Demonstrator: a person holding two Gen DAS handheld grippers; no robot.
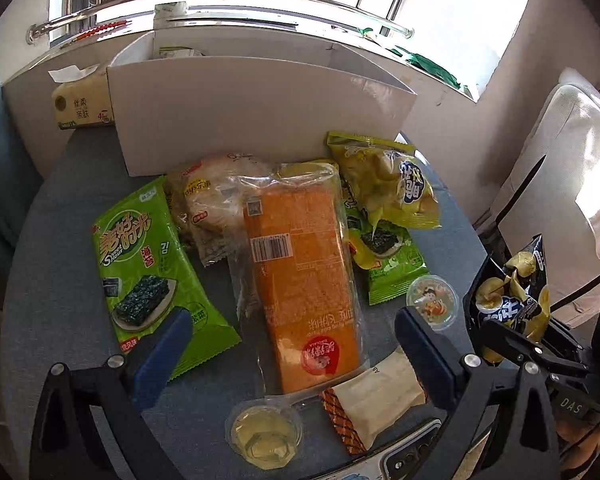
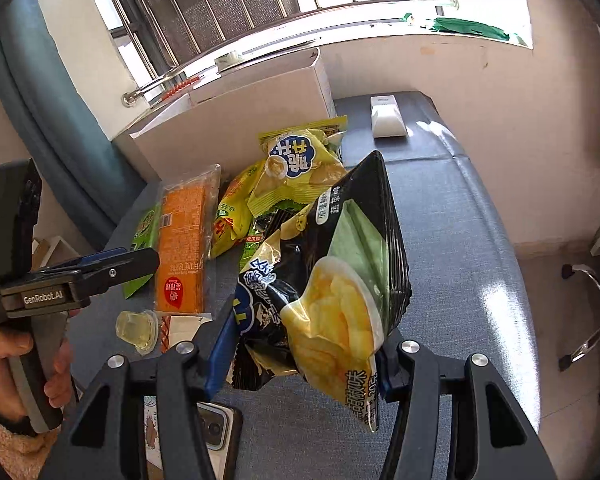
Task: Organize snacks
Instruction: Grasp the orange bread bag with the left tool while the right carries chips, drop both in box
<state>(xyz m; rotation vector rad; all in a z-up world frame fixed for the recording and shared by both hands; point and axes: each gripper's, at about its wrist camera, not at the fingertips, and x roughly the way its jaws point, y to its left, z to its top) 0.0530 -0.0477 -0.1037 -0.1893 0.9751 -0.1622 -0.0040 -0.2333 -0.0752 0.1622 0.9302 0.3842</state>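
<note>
right gripper (image 2: 300,354): my fingers clenched on black chip bag (image 2: 332,280), held off the table | box (image 2: 236,120) lies at 11 o'clock beyond the snack pile | left gripper (image 1: 292,336): spread wide, holding nothing, orange pack (image 1: 304,280) between fingers, long axis 12–6

Orange snack pack (image 1: 300,280) between gripper (image 1: 292,344) fingers
</note>
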